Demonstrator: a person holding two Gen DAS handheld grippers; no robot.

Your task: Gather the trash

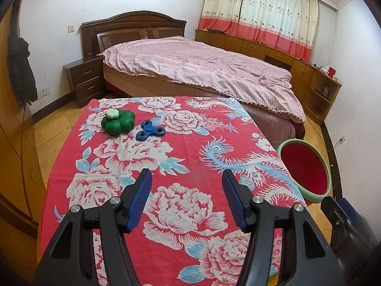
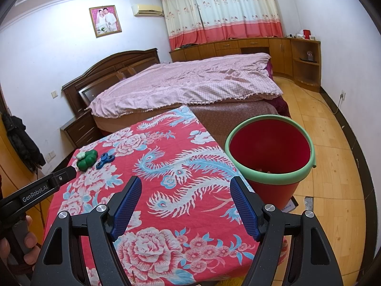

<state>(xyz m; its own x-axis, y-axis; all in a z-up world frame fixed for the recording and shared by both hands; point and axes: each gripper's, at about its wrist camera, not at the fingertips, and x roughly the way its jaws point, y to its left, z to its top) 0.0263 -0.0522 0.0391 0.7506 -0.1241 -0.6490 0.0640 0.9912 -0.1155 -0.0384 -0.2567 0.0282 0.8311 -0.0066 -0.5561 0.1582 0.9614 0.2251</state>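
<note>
- The left claw (image 1: 187,178) is well open and empty, above the counter's (image 1: 185,143) near half.
- The right claw (image 2: 185,186) is open wider, also empty, near the bucket (image 2: 269,176).
- The green toy (image 1: 117,121) and blue spinner (image 1: 150,130) lie just beside each other at the counter's far left, well apart from both claws; they are probably the trash left.
- The bucket stands off the counter's right edge, likely so items drop in easily.
- A few scraps show at its bottom, too small to identify; its base is cut off.
</note>
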